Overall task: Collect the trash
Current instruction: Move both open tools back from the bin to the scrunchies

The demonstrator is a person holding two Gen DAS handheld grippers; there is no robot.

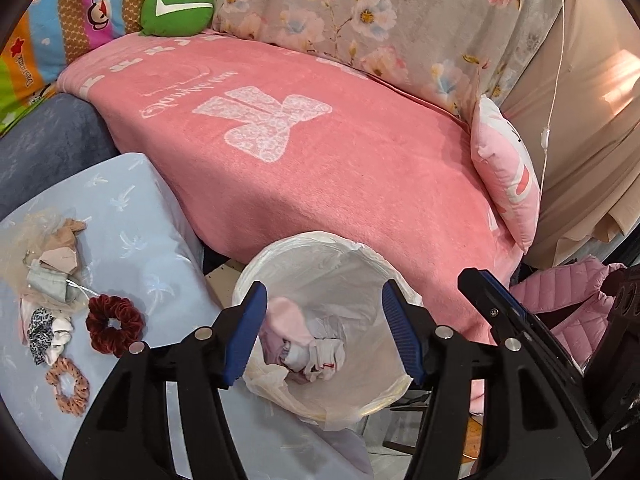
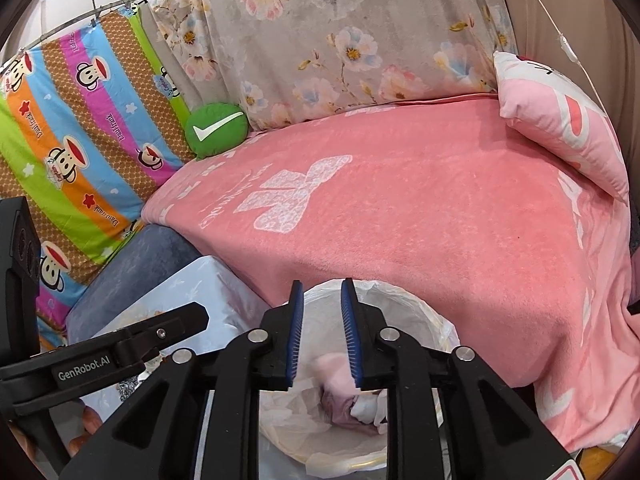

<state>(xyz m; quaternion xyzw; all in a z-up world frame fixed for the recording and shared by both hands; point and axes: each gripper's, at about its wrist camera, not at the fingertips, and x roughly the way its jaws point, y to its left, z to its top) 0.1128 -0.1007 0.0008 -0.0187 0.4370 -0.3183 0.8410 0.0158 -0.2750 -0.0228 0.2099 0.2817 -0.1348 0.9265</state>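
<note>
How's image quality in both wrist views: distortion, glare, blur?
Left wrist: heavy fisheye bending, dark corner vignette, sunlit patch on the curtain, bin sharp. Right wrist: same bowing and vignette, even light, no glare; blanket crisp, trash in the bin partly hidden by the right gripper.

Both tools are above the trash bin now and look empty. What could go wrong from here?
1. The bin liner hangs loose over the rim; a left tool dipping lower could snag it and tip the bin.
2. The two tools are close: the right tool might bump the left one.
3. On the blue surface, the dark red scrunchie lies beside the crumpled scraps and could be grabbed by mistake.
</note>
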